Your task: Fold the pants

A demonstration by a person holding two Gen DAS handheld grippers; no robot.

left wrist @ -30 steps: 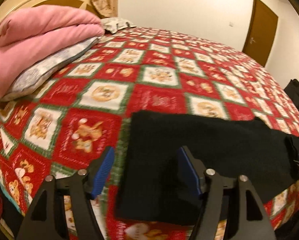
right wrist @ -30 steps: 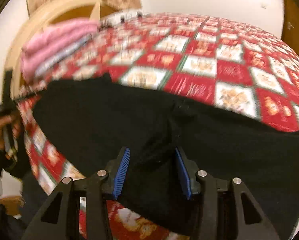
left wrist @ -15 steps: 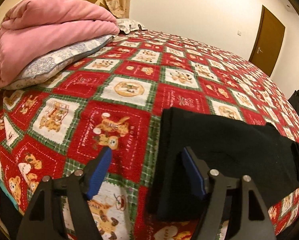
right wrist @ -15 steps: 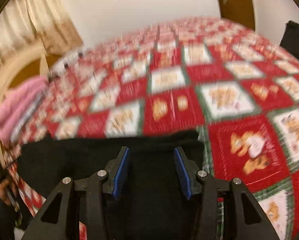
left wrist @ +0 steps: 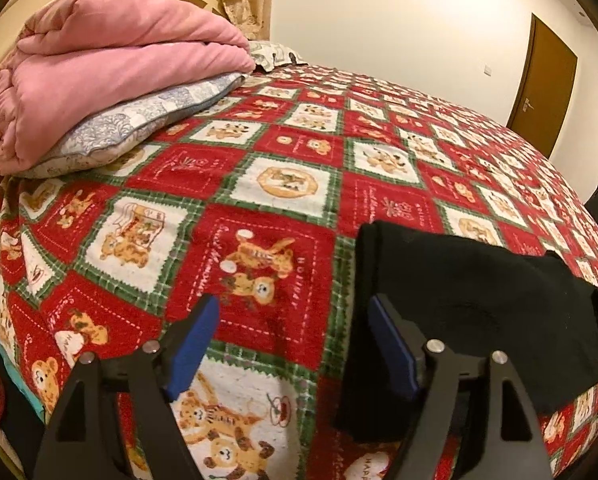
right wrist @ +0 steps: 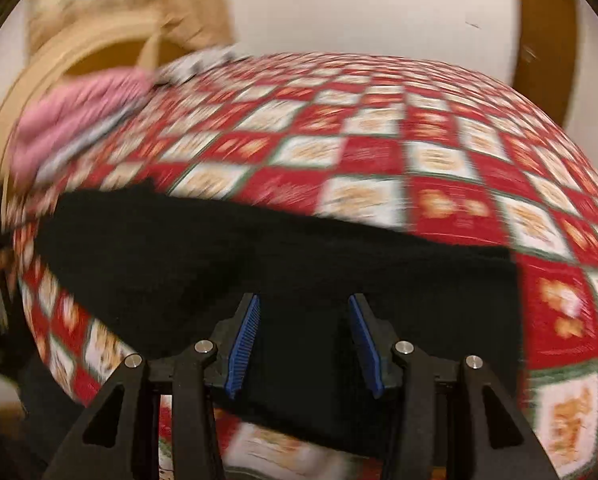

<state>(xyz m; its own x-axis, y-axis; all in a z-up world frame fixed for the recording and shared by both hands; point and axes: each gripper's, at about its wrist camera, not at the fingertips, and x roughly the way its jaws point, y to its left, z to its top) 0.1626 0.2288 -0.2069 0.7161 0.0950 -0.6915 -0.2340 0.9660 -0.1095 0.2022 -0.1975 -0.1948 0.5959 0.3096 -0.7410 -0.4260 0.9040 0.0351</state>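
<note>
Black pants (left wrist: 479, 300) lie folded flat along the near edge of the bed, on a red, white and green teddy-bear quilt (left wrist: 283, 184). In my left view their folded end sits at the lower right. My left gripper (left wrist: 295, 320) hangs over the quilt with its blue-padded jaws spread wide and nothing between them; its right finger is beside the pants' left edge. My right view is motion-blurred: the pants (right wrist: 227, 264) stretch across the frame, and my right gripper (right wrist: 303, 320) is above them, jaws apart, holding nothing. A pink blanket (left wrist: 107, 64) rests on a pillow (left wrist: 139, 124) by the headboard. A brown door (left wrist: 543, 84) stands beyond.
</note>
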